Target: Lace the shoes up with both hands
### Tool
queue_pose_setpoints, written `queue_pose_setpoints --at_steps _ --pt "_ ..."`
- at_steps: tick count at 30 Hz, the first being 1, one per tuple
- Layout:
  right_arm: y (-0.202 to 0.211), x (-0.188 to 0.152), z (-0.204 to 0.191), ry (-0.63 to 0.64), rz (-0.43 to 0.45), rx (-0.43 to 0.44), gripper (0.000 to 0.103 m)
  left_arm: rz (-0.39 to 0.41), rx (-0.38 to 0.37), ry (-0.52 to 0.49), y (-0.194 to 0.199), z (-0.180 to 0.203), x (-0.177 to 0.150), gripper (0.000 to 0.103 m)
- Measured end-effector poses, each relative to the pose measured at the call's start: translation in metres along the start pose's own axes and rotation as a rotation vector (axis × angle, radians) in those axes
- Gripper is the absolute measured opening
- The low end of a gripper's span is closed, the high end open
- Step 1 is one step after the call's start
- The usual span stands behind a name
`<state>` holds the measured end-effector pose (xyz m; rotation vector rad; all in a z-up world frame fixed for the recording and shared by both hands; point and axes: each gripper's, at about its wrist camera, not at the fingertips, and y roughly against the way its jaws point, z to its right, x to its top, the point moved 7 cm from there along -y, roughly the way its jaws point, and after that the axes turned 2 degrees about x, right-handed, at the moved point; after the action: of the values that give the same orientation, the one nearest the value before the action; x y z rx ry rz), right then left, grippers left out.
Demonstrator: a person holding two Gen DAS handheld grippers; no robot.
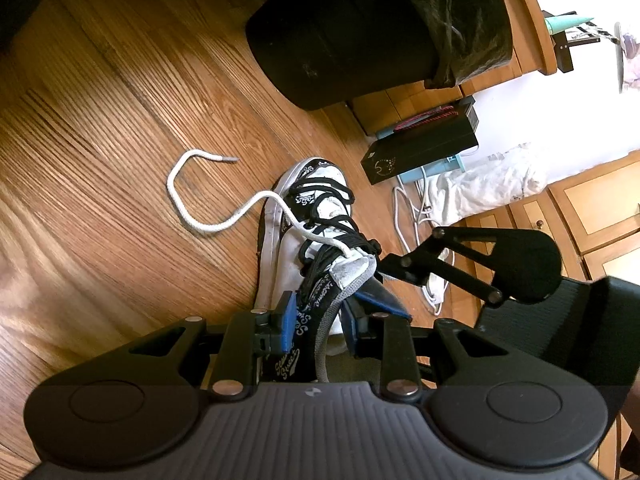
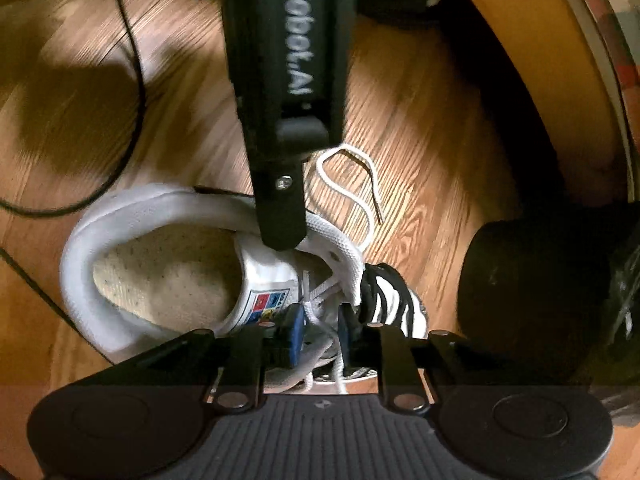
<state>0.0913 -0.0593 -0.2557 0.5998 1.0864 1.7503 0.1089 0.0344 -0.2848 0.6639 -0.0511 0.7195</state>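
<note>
I'm looking down on a wood floor (image 1: 100,128) of long, grained planks, warm brown and patched with sun and shadow. A round black bin (image 1: 340,36) lined with a crinkled glossy bag stands on it near wooden cabinets (image 1: 592,208), with a flat black box (image 1: 420,152), white cables and a crumpled white cloth (image 1: 484,188) heaped by the wall. The shoe (image 1: 288,240) lies on the floor right under my tools: white canvas and rubber, a padded collar and speckled beige insole in the right view, black printed straps and black cord crossing its front. My left gripper (image 1: 320,320) is clenched on the shoe's grey-edged tongue and a printed strap, blue pads pressing either side. My right gripper (image 2: 320,336) sits low over the eyelets, its blue pads standing apart with thin white laces running loose between them, nothing pinched. The thick white woven lace (image 1: 208,216) curls away across the planks, its tip lying free.
</note>
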Motion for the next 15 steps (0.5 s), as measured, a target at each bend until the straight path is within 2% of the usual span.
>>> queue_pose_setpoints --at_steps 4,6,8,11,13,15 --pt "0.002 0.0 0.003 -0.057 0.006 0.021 0.021 0.002 0.0 0.001 0.0 0.0 0.0 0.03" --pt "0.003 0.0 0.004 -0.081 0.005 0.025 0.016 0.003 -0.003 0.006 0.001 0.0 0.0 0.03" --pt "0.005 0.0 0.005 -0.132 -0.003 0.061 0.004 0.003 -0.003 0.01 0.001 0.0 0.0 0.03" --pt "0.009 -0.001 0.003 -0.173 0.01 0.043 0.004 0.002 -0.002 0.009 0.001 -0.001 0.0 0.03" --pt "0.014 -0.004 0.003 -0.219 0.028 0.04 0.004 -0.004 0.014 0.014 0.0 -0.003 -0.001 0.042" --pt "0.025 -0.004 0.003 -0.253 0.054 0.031 0.004 -0.004 0.025 0.023 0.0 -0.005 -0.003 0.044"
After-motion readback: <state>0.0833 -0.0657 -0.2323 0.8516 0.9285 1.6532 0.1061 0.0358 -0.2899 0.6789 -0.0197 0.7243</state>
